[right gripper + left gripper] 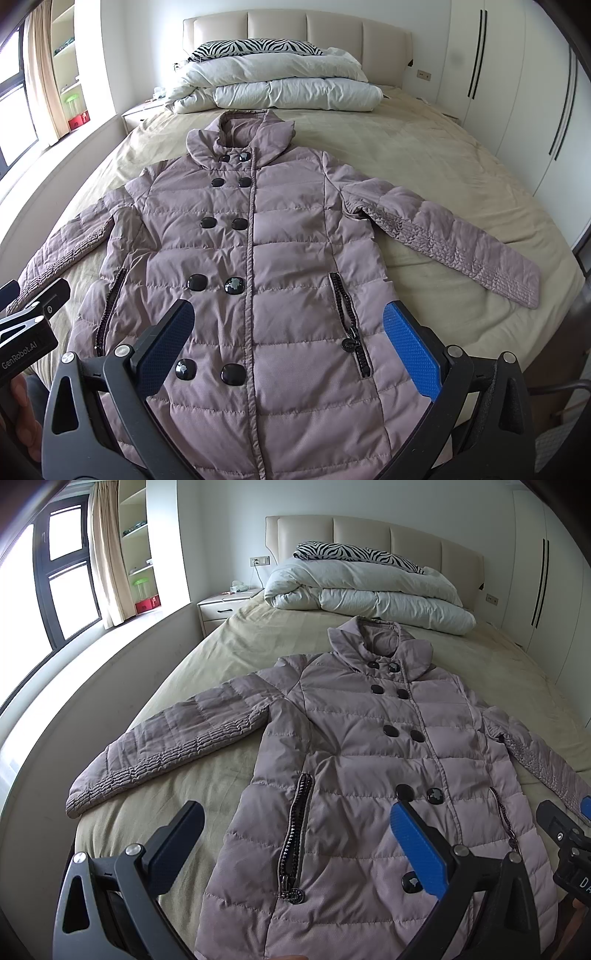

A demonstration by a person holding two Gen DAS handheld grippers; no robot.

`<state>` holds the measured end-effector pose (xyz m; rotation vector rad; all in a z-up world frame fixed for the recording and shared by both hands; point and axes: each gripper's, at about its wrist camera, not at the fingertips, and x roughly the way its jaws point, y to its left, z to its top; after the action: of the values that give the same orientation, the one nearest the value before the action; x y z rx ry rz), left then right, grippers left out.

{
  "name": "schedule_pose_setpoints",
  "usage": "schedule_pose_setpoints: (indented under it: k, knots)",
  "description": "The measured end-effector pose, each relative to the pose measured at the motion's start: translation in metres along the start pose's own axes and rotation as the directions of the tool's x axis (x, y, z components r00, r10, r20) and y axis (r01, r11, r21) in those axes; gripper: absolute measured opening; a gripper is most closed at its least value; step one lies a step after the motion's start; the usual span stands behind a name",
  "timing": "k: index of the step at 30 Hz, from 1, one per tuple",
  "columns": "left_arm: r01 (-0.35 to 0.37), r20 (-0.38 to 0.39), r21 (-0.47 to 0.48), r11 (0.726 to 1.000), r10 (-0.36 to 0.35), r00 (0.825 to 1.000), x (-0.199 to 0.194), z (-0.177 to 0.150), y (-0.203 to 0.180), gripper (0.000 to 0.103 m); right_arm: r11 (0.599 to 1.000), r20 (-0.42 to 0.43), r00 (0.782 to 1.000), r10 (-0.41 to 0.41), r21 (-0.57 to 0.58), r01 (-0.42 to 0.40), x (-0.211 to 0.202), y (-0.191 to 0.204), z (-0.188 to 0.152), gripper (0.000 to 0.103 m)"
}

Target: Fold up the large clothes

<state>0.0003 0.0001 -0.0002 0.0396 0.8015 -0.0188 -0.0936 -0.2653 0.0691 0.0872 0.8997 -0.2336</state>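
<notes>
Left tongs [297, 834] hang apart over the coat's lower front, clamping nothing. I see the mauve padded coat [255, 266] lying flat, buttoned, face up on the bed [424, 155], sleeves spread to either side. Right tongs [288, 339] also gape wide above its hem.

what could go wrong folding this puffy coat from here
1. The coat is thick quilted down, so a folded sleeve may spring back open.
2. Both grippers, left and right, hang open over the lower front; a pinch there could catch a button or the zipper pull rather than cloth.
3. The collar lies close to the folded duvet, so a fold made upward might bump into it.
</notes>
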Motion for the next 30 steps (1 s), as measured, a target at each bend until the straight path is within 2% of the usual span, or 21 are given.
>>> schedule_pose_setpoints:
  k: [30]
  knots:
    - [0.021,-0.01,-0.005,1.0,-0.021,1.0,-0.0024,-0.002,-0.0027,0.103,1.0,-0.006,1.0,-0.003,-0.003,0.003,0.0072,0.0024,-0.0057,0.103]
